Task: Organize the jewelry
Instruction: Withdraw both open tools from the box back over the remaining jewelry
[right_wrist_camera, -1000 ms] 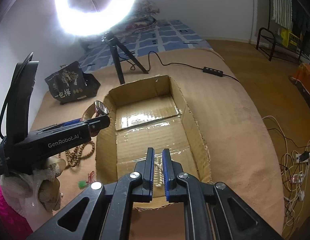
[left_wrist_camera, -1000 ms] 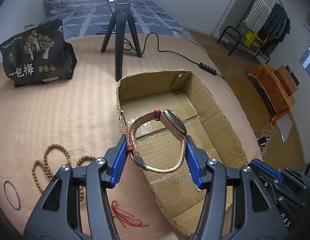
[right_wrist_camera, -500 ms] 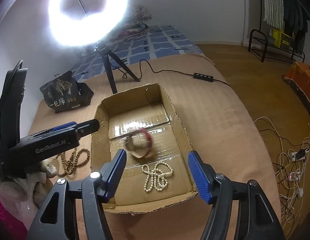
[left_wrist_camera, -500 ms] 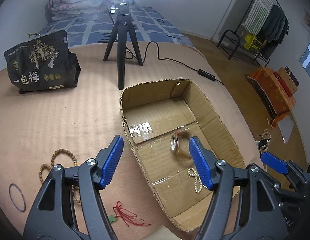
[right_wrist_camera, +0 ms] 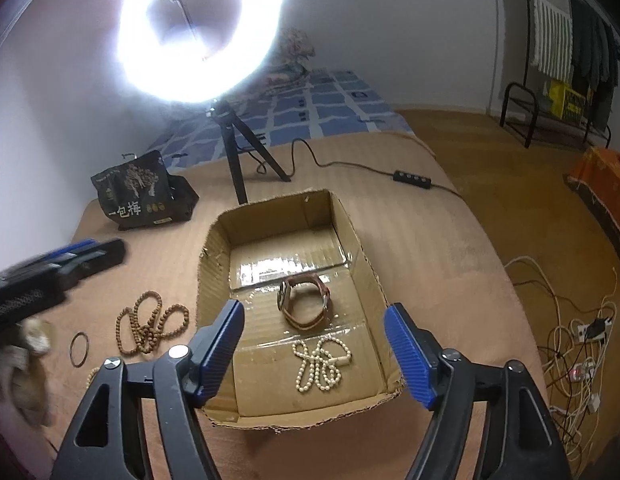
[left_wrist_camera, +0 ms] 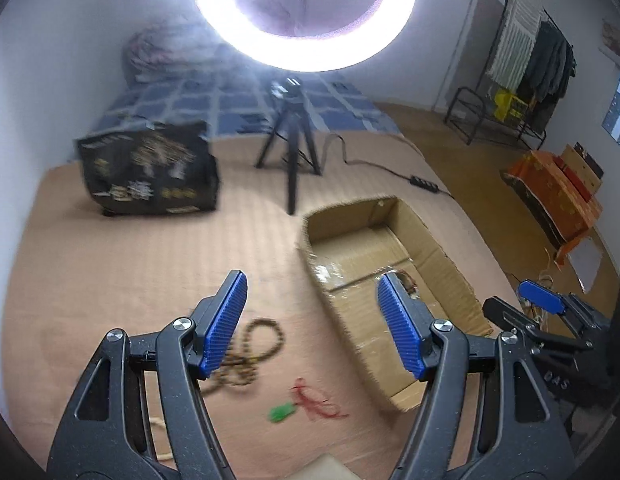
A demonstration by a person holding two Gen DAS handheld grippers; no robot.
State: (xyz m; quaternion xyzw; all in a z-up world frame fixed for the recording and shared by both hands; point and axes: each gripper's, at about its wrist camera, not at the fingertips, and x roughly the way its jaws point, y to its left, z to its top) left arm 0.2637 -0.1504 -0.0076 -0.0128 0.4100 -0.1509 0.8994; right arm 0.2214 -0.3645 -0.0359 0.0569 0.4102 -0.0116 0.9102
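An open cardboard box [right_wrist_camera: 213, 264] lies on the tan bedcover. Inside it rest a watch with a red-brown strap [right_wrist_camera: 303, 300] and a white pearl necklace [right_wrist_camera: 320, 364]. My right gripper [right_wrist_camera: 314, 306] hovers over the box's near end, its jaws opening, nothing between them. My left gripper [left_wrist_camera: 312, 276] stands open and empty above the cover left of the box [left_wrist_camera: 350, 216]; it appears blurred in the right wrist view [right_wrist_camera: 49, 272]. Brown wooden beads [left_wrist_camera: 245, 356], a red string with a green pendant [left_wrist_camera: 314, 400] and a thin dark bangle [right_wrist_camera: 78, 349] lie on the cover.
A black printed bag [right_wrist_camera: 141, 192] sits at the back left. A ring light on a tripod [right_wrist_camera: 237, 160] stands just behind the box, its cable and switch [right_wrist_camera: 412, 178] running right. Loose cables [right_wrist_camera: 570, 340] lie on the floor beyond the bed's right edge.
My left gripper let the watch go into the box, then rose and swung left. My right gripper opened from shut and dropped the pearl necklace into the box.
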